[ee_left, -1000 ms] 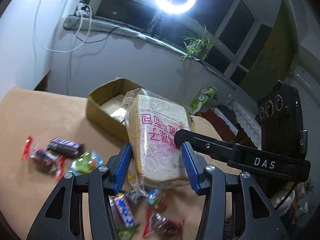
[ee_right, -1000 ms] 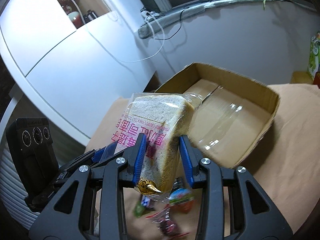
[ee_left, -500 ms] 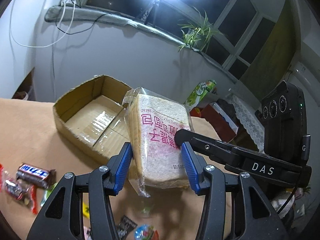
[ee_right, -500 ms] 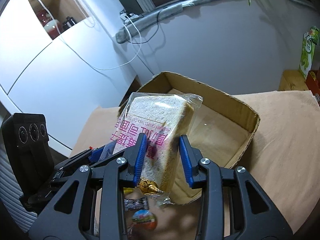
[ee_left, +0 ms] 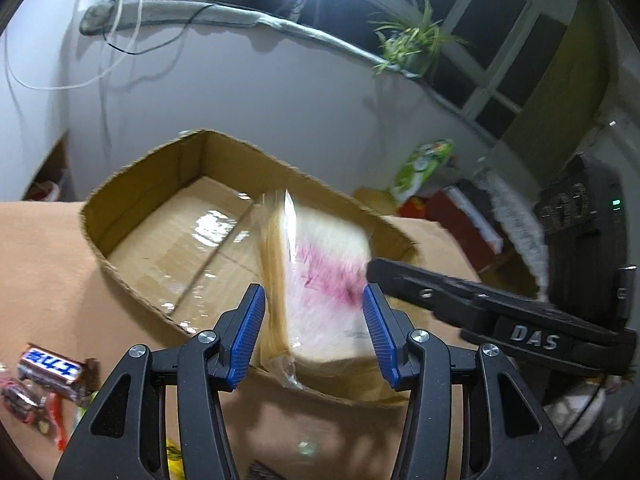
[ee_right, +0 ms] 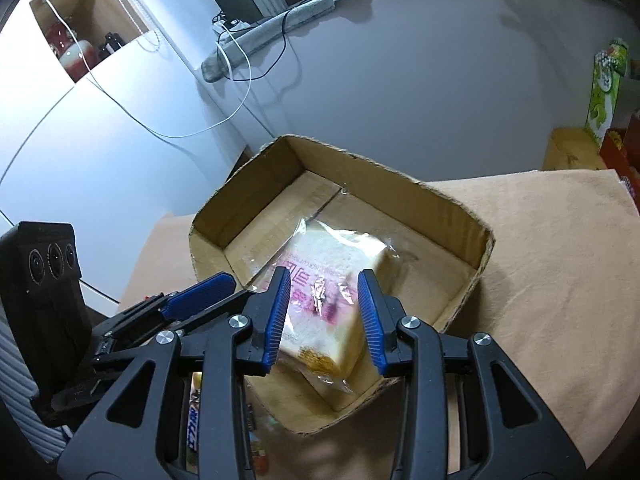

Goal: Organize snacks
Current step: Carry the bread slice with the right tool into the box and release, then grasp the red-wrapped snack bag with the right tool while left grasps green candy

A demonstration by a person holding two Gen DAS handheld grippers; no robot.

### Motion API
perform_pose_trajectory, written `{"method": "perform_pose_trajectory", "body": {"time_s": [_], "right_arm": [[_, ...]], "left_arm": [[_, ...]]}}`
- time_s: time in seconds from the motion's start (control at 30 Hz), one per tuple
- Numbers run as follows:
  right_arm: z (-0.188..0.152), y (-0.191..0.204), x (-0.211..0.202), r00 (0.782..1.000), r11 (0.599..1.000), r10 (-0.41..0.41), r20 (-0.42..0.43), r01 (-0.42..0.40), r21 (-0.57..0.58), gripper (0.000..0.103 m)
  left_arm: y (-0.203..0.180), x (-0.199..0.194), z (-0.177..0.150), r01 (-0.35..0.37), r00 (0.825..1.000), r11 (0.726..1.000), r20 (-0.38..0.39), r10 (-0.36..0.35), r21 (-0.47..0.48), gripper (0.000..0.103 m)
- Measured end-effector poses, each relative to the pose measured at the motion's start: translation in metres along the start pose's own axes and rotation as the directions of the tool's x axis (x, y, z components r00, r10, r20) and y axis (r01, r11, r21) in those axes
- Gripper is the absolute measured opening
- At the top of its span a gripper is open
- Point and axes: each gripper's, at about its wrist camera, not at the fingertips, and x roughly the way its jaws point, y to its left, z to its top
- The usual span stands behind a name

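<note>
Both hand-held grippers, left [ee_left: 314,330] and right [ee_right: 324,314], have carried the gripped bread [ee_right: 334,280] from 6 o'clock over the box [ee_right: 452,204], ready for release.

The right gripper [ee_right: 324,312] is pointing down at the cardboard box [ee_right: 476,236], its blue pads standing on either side of a wrapped bread slice [ee_right: 332,256]. The bread, printed in pink, is lying tilted over the box floor, inside the near wall. Whether the pads are pressing it is unclear. The left gripper [ee_right: 200,292] is reaching in just left of the box.
</note>
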Motion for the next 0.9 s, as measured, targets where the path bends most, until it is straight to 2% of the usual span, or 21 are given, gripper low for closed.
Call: {"method": "perform_pose_trajectory", "body": {"time_s": [0.4,0.7,0.77,0.83,0.9], "right_arm": [[-0.009,0.012,-0.015,1.000,0.999,-0.010,0.008,0.010,-0.033,0.037],[-0.043,0.042,-0.047,1.000,0.993,-0.007,0.025,0.010,-0.117,0.037],[-0.053,0.047,-0.053,1.000,0.992,-0.002,0.020,0.005,-0.127,0.040],[-0.064,0.050,-0.058,1.000,0.991,0.001,0.016,0.002,-0.135,0.052],[-0.077,0.053,-0.063,1.000,0.989,0.000,0.013,0.001,-0.145,0.053]], "left_arm": [[0.008,-0.021,-0.001,-0.013,1.000,1.000,0.020,0.013,-0.013,0.049],[0.008,-0.066,-0.014,-0.033,0.997,0.999,0.064,0.033,-0.001,0.049],[0.011,-0.076,-0.019,-0.042,0.996,0.999,0.075,0.042,0.000,0.049],[0.017,-0.088,-0.026,-0.044,0.995,0.999,0.085,0.044,-0.008,0.049],[0.023,-0.099,-0.034,-0.045,0.995,0.999,0.091,0.047,-0.021,0.049]]}}
